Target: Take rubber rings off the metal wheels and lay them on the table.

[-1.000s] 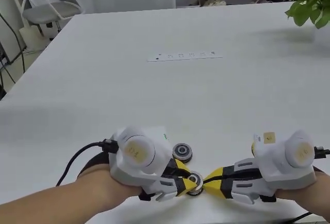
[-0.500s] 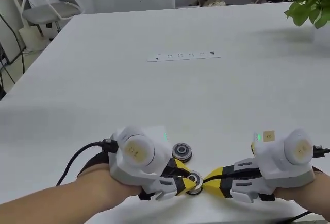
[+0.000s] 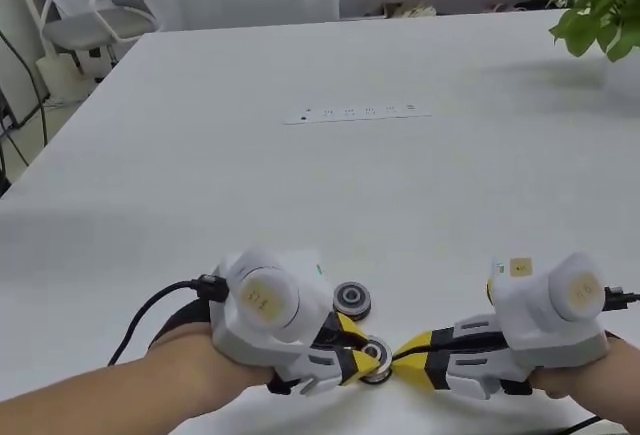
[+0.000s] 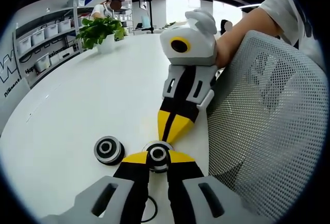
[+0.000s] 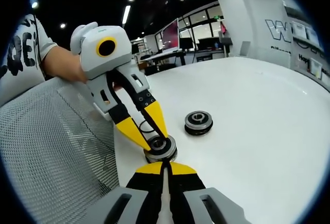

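A white desk (image 3: pixel 300 185) is seen from above, with two hand-held grippers brought tip to tip at its near edge. A small metal wheel (image 4: pixel 157 153) with a dark band around its rim is clamped flat on the desk between the yellow tips of the left tongs (image 4: pixel 157 158). The right tongs (image 5: pixel 165 168) are pressed together, with no gap showing, and their point is set against the edge of the same wheel. Whether any rubber is pinched there cannot be told. A second wheel (image 3: pixel 352 298) is laid flat on the desk just beyond the first, apart from both grippers. A thin black ring (image 4: pixel 153 208) is seen lying on the desk under the left tongs. A power strip (image 3: pixel 357 112) is placed further out on the desk, and a leafy plant (image 3: pixel 595 0) is found at the far right corner. A grey mesh chair back (image 4: pixel 263 121) is seen beside the desk edge.
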Tool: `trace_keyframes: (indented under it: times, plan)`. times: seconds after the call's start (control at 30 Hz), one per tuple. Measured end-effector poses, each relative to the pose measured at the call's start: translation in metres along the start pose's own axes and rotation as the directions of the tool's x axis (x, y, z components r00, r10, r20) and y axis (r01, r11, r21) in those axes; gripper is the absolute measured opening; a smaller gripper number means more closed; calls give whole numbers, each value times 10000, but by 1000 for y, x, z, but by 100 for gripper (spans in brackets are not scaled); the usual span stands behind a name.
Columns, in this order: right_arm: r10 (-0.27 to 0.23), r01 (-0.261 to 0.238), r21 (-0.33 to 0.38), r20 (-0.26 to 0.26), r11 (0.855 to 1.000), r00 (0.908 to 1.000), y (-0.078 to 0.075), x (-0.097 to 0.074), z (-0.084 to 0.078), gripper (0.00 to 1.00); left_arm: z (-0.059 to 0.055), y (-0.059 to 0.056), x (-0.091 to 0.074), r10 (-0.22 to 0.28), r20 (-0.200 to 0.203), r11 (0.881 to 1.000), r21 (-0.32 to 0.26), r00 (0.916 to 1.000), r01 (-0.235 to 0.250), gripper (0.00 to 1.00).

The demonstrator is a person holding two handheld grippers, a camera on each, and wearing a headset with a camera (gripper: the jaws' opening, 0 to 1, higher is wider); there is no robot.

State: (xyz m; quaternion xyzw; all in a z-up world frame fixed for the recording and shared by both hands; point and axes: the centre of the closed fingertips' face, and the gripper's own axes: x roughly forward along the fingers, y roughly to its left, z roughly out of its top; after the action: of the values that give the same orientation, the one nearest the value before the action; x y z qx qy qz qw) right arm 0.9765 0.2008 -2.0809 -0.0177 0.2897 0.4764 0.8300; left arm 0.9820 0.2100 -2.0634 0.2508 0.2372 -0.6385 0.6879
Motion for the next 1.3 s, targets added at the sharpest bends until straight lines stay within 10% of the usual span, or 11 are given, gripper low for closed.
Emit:
trace_keyframes:
  times: [0.43, 1.3]
  plan:
    - [38, -57, 1001, 186, 9950, 9998, 0, -2, 2, 0, 0, 0, 0, -7, 11, 10000, 8, 10000, 7, 7]
    - [253, -259, -1000, -72, 9947, 9997, 6, 1, 2, 13, 0, 0, 0, 22, 29, 10000, -34, 10000, -22, 7]
